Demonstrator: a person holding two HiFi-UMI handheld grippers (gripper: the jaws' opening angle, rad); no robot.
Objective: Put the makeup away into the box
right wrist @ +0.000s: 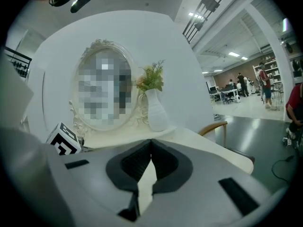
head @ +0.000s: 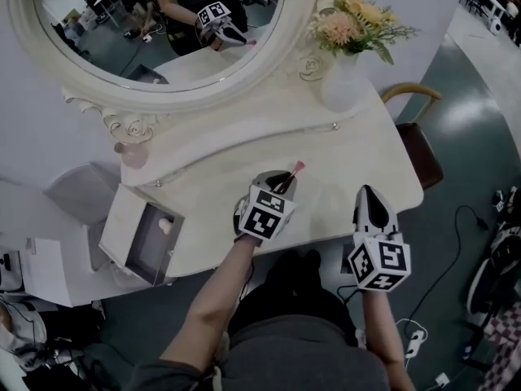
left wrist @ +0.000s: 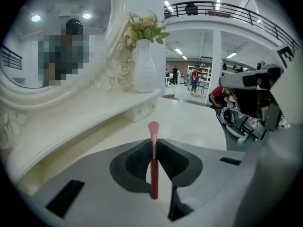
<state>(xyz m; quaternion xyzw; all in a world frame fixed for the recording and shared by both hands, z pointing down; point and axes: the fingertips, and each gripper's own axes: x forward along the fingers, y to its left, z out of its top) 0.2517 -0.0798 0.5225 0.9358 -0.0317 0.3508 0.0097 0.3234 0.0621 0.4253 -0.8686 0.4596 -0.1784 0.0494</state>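
My left gripper is shut on a pink makeup brush above the middle of the white vanity table. In the left gripper view the brush stands upright between the pads, its pink tuft poking past the tips of the left gripper. An open white box with a grey inside sits off the table's left end, with a small pink item in it. My right gripper hovers at the table's front right edge; in its own view the right gripper is shut with nothing in it.
A white vase of flowers stands at the back right of the table, beside the big oval mirror. A small pink jar sits at the back left. A wooden chair stands to the right of the table.
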